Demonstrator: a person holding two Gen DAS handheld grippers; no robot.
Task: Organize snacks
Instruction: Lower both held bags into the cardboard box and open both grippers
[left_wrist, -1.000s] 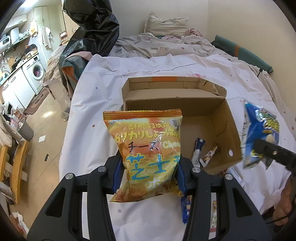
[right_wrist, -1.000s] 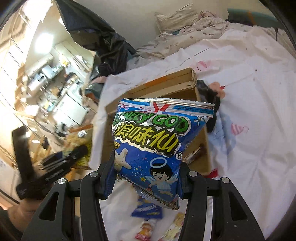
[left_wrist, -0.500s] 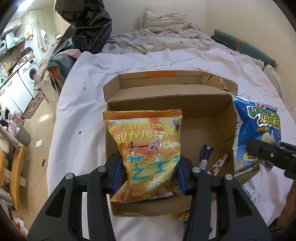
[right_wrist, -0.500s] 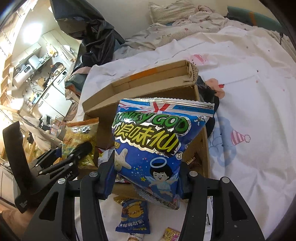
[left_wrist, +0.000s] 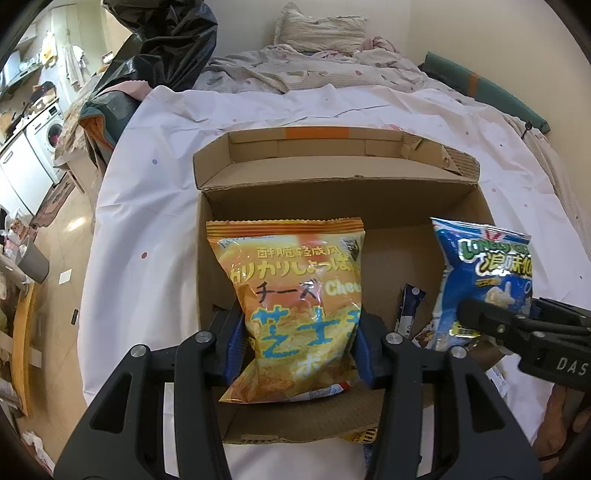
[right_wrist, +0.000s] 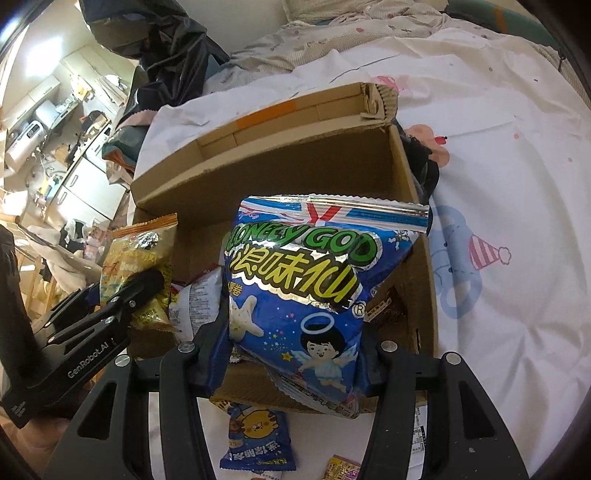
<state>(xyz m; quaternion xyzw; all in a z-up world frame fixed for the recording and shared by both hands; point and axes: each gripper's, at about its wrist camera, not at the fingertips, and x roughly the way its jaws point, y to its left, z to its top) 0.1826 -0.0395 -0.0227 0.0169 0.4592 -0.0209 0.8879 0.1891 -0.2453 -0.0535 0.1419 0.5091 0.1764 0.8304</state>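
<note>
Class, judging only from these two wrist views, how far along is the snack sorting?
Done: a few small packets already lie in the brown cardboard box. In hand: the left tongs hold an orange cheese-crisp bag; the right tongs, jaws opening, carry a blue foil snack bag, both over the box. Left: loose packets on the white sheet.

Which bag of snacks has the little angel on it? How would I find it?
Look at the open cardboard box on the white bedsheet. Over its near right corner, the right gripper holds a shiny blue bag upright between its fingers. The other held bag is orange; only the blue one shows a haloed, winged child and green letters.
</note>
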